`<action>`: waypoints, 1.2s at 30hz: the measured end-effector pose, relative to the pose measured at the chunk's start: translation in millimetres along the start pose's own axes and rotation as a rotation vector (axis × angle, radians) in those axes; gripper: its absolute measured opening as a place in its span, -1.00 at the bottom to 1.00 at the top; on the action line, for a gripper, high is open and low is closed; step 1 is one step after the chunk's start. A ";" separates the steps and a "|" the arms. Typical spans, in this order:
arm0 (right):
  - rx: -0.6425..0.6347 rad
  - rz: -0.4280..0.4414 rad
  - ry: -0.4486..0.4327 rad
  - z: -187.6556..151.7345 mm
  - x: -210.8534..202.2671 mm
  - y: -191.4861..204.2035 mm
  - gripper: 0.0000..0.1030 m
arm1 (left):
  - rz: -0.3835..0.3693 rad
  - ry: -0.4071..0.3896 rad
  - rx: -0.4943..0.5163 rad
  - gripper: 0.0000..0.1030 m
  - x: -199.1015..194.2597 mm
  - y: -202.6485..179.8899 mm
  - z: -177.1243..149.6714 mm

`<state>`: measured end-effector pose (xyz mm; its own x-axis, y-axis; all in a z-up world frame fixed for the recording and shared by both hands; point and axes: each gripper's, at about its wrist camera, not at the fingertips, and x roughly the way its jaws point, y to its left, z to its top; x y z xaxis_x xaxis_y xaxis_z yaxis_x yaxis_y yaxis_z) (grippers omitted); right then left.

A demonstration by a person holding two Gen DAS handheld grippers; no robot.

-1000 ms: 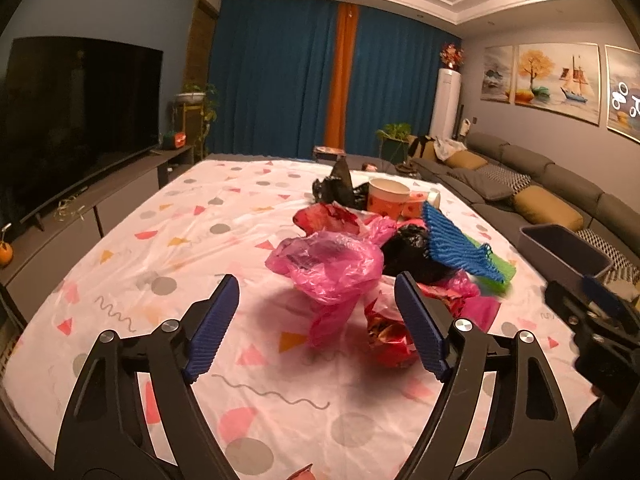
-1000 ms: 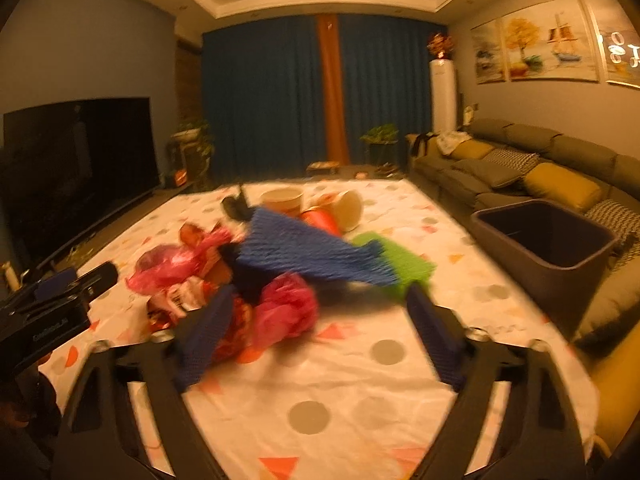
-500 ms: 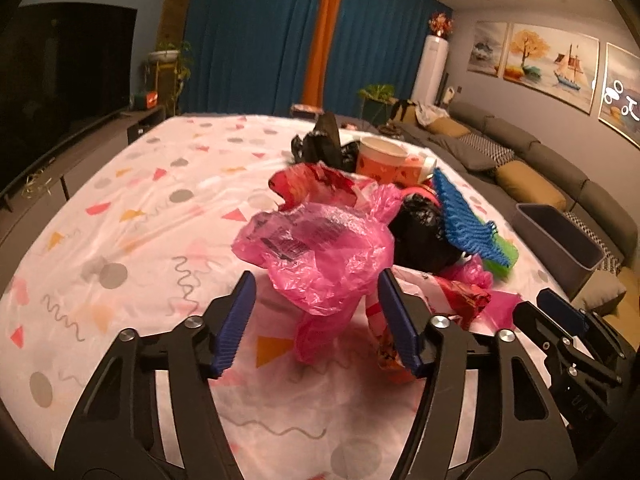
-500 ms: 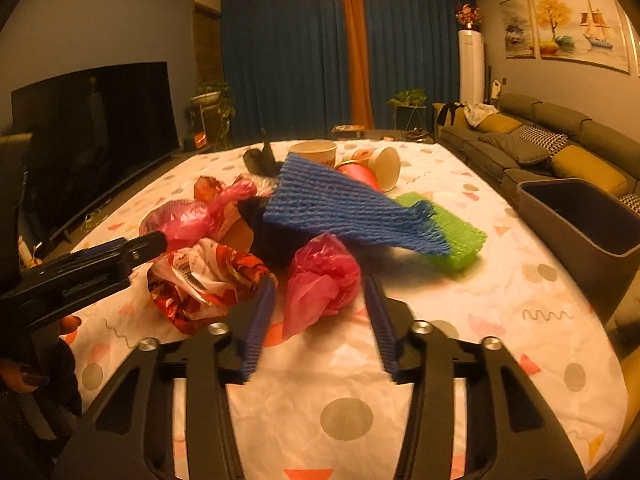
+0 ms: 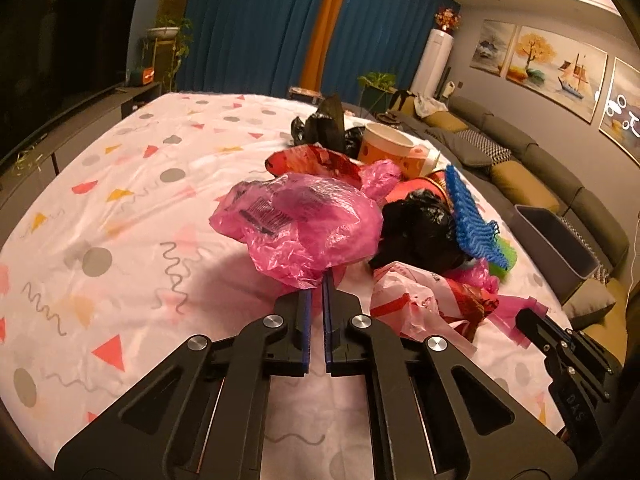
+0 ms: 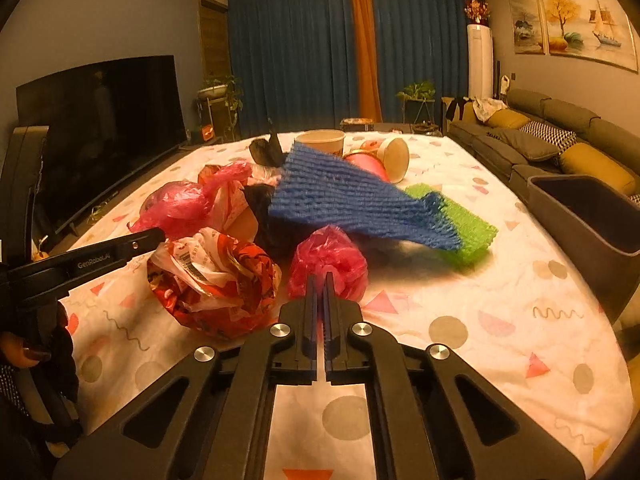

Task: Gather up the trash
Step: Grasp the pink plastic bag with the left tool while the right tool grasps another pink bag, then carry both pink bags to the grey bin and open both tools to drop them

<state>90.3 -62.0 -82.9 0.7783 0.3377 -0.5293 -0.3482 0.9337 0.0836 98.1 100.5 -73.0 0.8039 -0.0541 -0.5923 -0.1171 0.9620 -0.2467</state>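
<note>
Left hand-held gripper (image 5: 316,280) pinched tight on the lower edge of a crinkly pink plastic bag (image 5: 304,224) with a printed barcode, at the near-left of the trash pile. Right hand-held gripper (image 6: 320,280) clamped on a small pink bag wad (image 6: 328,260) mid-tabletop (image 6: 500,320). Alongside: blue ribbed foam net (image 6: 352,200), green net (image 6: 464,228), red-white crumpled bag (image 6: 212,280). The left gripper's arm reads "GenRobot.AI".

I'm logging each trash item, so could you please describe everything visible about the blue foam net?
The blue foam net is a ribbed, mesh-like foam sleeve, flattened and frayed at its near end. It lies tilted atop the trash pile, over a black bag, its lower end overlapping the green foam net. Neither gripper touches it.
</note>
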 end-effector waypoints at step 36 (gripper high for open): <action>0.087 -0.049 -0.276 3.0 -130.4 -63.9 -0.96 | -0.057 -0.210 0.138 -1.00 -90.0 -84.2 -3.9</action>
<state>12.6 -165.3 -16.7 0.9101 0.3002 -0.2857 -0.2696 0.9525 0.1419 33.3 23.3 -1.9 0.9120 -0.0668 -0.4048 0.0011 0.9871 -0.1602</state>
